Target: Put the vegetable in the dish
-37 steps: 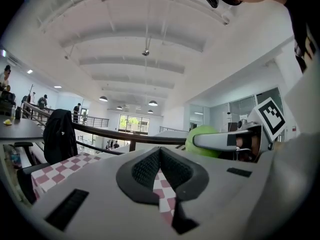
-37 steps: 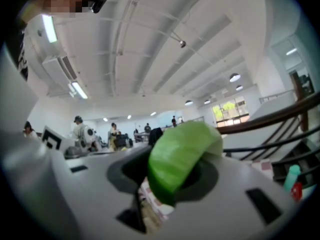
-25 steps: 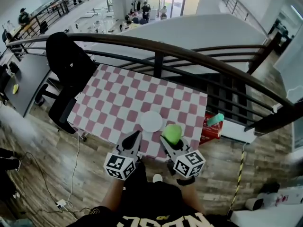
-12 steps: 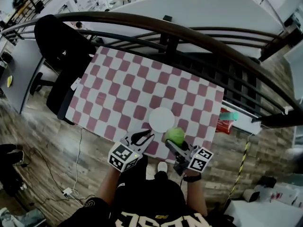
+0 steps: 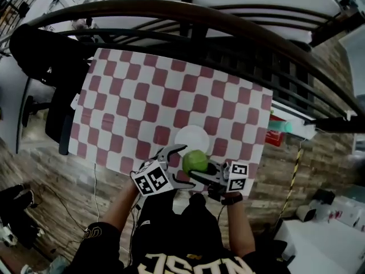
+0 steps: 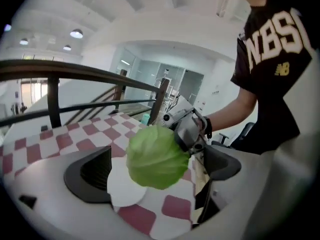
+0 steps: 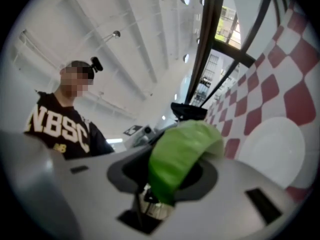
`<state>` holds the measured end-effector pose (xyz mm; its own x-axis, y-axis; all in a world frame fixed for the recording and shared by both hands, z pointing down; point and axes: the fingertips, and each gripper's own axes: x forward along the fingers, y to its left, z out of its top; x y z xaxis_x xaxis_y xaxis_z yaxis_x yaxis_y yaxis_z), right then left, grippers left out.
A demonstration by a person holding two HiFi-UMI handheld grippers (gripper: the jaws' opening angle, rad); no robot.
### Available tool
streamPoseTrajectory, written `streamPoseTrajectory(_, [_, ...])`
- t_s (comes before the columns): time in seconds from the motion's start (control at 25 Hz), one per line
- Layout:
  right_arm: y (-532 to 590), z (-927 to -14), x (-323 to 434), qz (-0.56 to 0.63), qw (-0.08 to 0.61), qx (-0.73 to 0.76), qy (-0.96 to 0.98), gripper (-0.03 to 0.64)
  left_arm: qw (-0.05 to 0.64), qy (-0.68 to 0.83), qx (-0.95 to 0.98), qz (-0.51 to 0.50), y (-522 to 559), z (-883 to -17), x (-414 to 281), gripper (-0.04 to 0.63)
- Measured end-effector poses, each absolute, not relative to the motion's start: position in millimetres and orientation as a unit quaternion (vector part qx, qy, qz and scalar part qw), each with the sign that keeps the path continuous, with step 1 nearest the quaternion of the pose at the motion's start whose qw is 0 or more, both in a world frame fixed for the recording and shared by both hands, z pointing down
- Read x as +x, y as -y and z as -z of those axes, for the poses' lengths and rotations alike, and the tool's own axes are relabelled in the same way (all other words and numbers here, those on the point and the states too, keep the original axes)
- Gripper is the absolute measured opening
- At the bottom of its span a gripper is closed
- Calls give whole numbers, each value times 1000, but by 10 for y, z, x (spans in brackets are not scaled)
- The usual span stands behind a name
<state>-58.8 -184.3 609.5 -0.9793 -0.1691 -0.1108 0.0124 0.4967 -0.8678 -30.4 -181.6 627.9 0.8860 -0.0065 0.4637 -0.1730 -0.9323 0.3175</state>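
A white dish (image 5: 192, 138) lies near the front edge of the checkered table (image 5: 142, 96). Just in front of it, above the table's edge, hangs a round green cabbage (image 5: 194, 160), with my right gripper (image 5: 198, 166) shut on it from the right. In the right gripper view the cabbage (image 7: 180, 154) fills the jaws, with the dish (image 7: 272, 151) to its right. My left gripper (image 5: 184, 166) comes in from the left and its jaws are opening. In the left gripper view the cabbage (image 6: 156, 156) hangs between its wide jaws without touching the pads, above the dish (image 6: 122, 189).
A dark curved railing (image 5: 228, 21) runs along the table's far side. A red box with a teal object (image 5: 278, 131) stands off the table's right edge. A black chair (image 5: 40, 50) stands at the left. Wood floor lies below the front edge.
My left gripper's jaws have gone from shut to wide open and moved close to the cabbage. The right gripper has carried the cabbage left, to just in front of the dish.
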Motion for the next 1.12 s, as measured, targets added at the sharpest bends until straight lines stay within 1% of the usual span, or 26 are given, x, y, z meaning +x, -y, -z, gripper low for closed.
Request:
streamPoseTrajectory(0.08, [1879, -6105, -666, 501, 92, -23, -860, 144, 128, 33, 957, -256, 1880, -6419, -275, 574])
streamPoseTrajectory(0.16, [1928, -6101, -710, 507, 108, -10, -855, 144, 104, 17, 955, -279, 1909, -6551, -258, 572])
streamPoseTrajectory(0.24, [1992, -6111, -738, 515, 128, -6, -847, 146, 99, 14, 954, -282, 1957, -6629, -254, 569])
streamPoseTrajectory(0.32, [2046, -6161, -749, 521, 132, -12, -844, 146, 105, 14, 954, -280, 1988, -6681, -250, 532])
streamPoseTrajectory(0.36, [2062, -6197, -749, 522, 126, -18, -844, 146, 107, 13, 952, -286, 1996, -6719, -246, 531])
streamPoseTrajectory(0.52, [2101, -6374, -745, 530, 85, -34, -843, 147, 114, 6, 940, -322, 2027, -6903, -233, 526])
streamPoseTrajectory(0.6, [2101, -6473, -708, 525, 48, -44, -849, 160, 121, 9, 935, -334, 2050, -6974, -215, 525])
streamPoseTrajectory(0.68, [2122, -6598, -592, 506, 1, -72, -860, 215, 128, 18, 929, -348, 2096, -7047, -205, 525])
streamPoseTrajectory(0.76, [2202, -6704, -399, 490, -27, -116, -863, 247, 128, 33, 921, -366, 2165, -7136, -235, 525])
streamPoseTrajectory(0.84, [2348, -6726, -166, 482, -19, -170, -859, 255, 128, 50, 914, -382, 2234, -7242, -295, 523])
streamPoseTrajectory(0.92, [2500, -6710, 62, 477, 7, -222, -850, 255, 134, 71, 907, -392, 2294, -7361, -339, 523])
streamPoseTrajectory(1.12, [2689, -6752, 333, 464, 34, -293, -835, 255, 174, 132, 890, -400, 2387, -7686, -341, 523])
